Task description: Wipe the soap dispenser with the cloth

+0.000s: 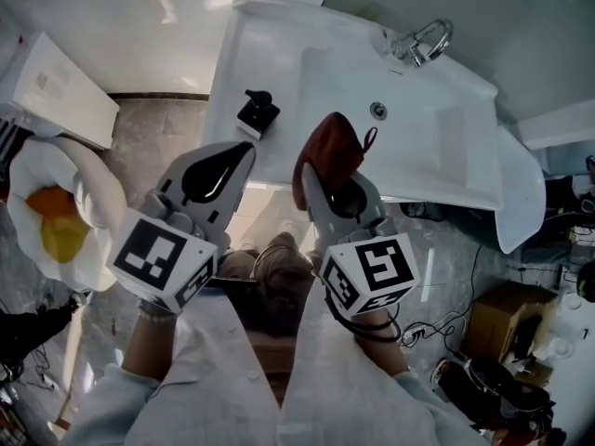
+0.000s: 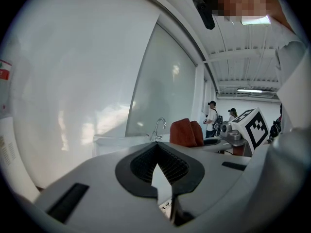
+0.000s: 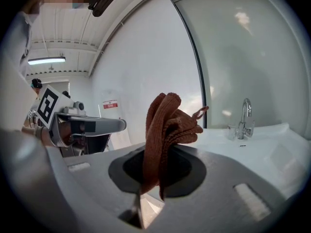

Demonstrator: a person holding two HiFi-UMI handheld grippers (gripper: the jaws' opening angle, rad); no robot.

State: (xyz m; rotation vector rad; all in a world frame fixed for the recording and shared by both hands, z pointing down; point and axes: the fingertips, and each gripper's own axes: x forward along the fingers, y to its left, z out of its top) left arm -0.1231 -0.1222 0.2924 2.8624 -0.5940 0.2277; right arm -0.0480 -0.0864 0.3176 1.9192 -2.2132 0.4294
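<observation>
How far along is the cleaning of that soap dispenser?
Done: the cloth is picked up, clamped in the right gripper. In hand: it is held at the front of the sink. Left: the wiping; the soap dispenser stands apart on its left rim. The left gripper is shut, empty.

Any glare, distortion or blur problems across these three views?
Head view: bright light washes out the white sink. Left gripper view: heavy fisheye, dark corners, wall overexposed. Right gripper view: same fisheye, but the cloth is sharp.
</observation>
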